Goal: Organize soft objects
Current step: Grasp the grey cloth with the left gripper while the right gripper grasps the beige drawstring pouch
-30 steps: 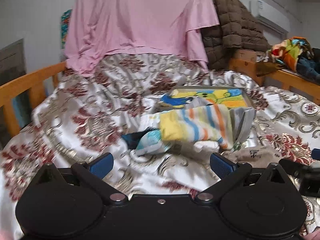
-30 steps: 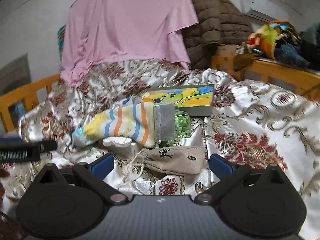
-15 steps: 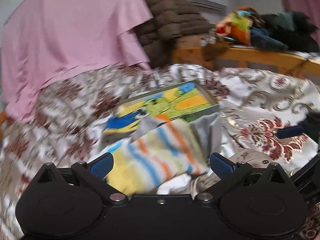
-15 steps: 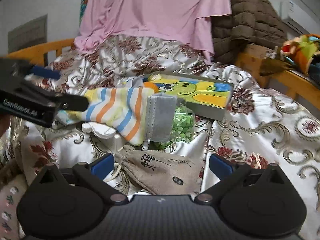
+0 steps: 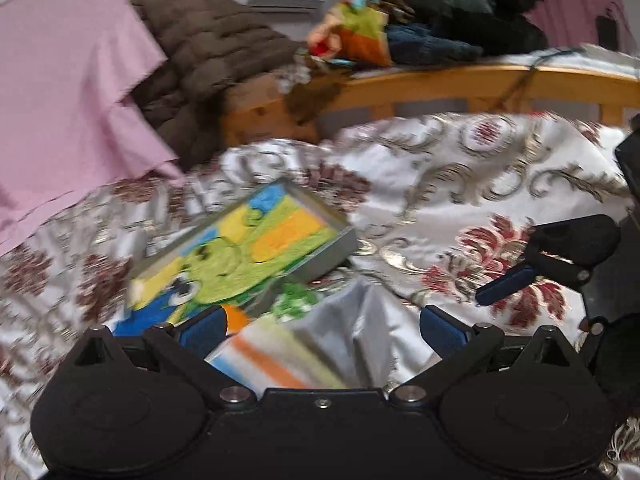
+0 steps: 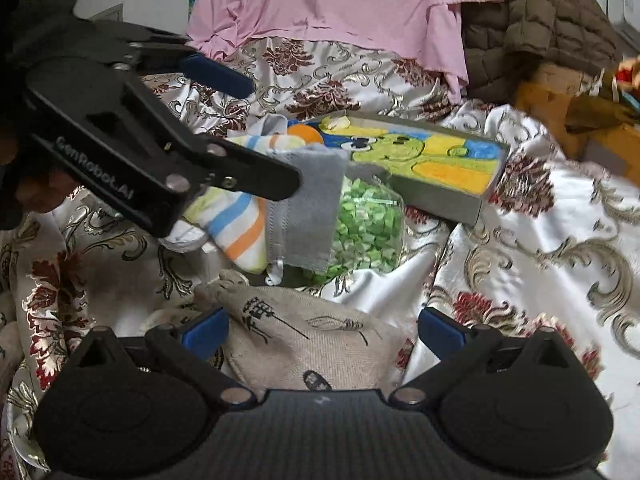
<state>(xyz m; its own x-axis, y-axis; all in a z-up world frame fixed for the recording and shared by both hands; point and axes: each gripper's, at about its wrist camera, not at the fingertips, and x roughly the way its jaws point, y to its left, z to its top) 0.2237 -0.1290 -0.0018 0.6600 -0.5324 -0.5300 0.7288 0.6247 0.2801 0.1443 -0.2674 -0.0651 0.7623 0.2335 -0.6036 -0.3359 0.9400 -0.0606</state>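
A striped sock (image 6: 236,224) with a grey cuff (image 6: 312,216) lies on the floral bedspread (image 6: 540,240). My left gripper (image 6: 270,134) stands open over the sock, one finger on each side. In the blurred left wrist view the sock (image 5: 276,356) fills the gap of the left gripper (image 5: 322,328). A beige drawstring pouch (image 6: 312,340) lies between the fingers of my open right gripper (image 6: 322,330), which touches nothing. The right gripper (image 5: 560,256) shows at the right edge of the left wrist view.
A clear bag of green bits (image 6: 368,228) lies behind the cuff, against a flat box with a colourful picture (image 6: 420,152). Pink cloth (image 6: 340,0) and a brown quilted jacket (image 6: 540,20) hang behind. A wooden bed rail (image 5: 460,84) carries piled clothes (image 5: 420,28).
My left gripper has swung to the right and come close over the sock. The right gripper has moved forward and down, so the pouch now lies between its fingers.
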